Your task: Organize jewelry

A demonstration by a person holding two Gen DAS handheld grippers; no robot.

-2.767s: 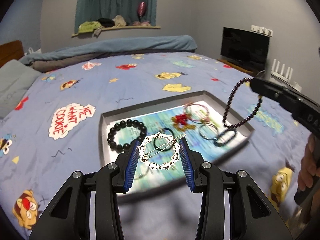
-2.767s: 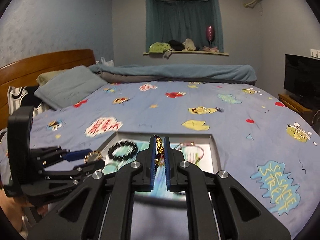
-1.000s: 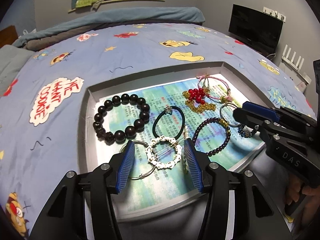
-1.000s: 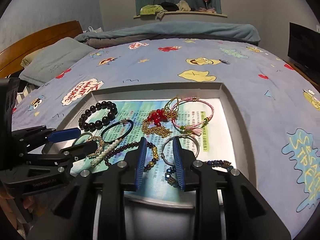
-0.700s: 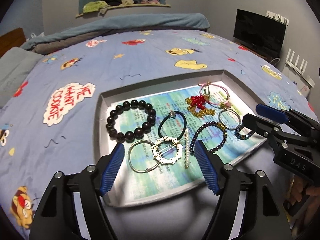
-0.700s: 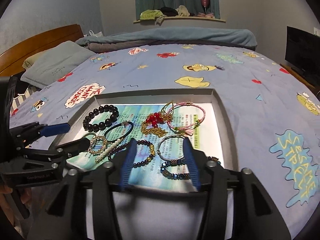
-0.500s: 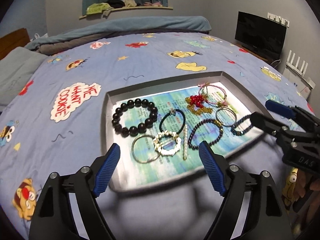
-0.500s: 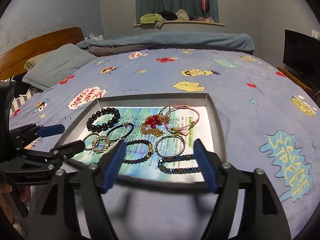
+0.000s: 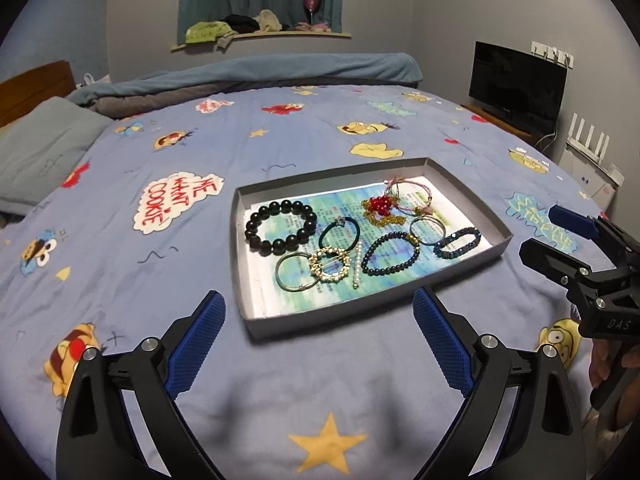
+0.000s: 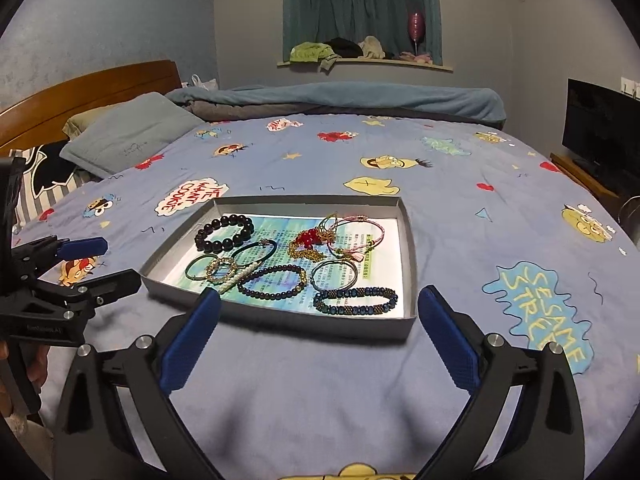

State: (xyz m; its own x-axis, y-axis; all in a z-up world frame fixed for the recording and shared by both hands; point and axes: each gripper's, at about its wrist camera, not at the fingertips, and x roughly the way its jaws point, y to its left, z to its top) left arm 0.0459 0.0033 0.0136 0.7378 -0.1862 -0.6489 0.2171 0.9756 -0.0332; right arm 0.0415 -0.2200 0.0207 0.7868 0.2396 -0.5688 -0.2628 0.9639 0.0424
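Note:
A grey shallow tray lies on the bed and holds several pieces of jewelry. In it are a black bead bracelet, a pearl ring-shaped hair clip, a dark purple bead bracelet, a blue bead bracelet, a red and gold piece and a pink cord bracelet. My left gripper is open and empty, held back from the tray's near edge. My right gripper is open and empty, also back from the tray. The same bracelets show in the right wrist view, with the blue one nearest.
The tray sits on a blue cartoon-print bedspread. A grey pillow and a wooden headboard are at the far left. A rolled blue duvet lies along the far side. A black TV stands on the right.
Both grippers let go of their pieces in the tray, the left the pearl clip and the right the purple bracelet, then opened wide and drew back from the tray.

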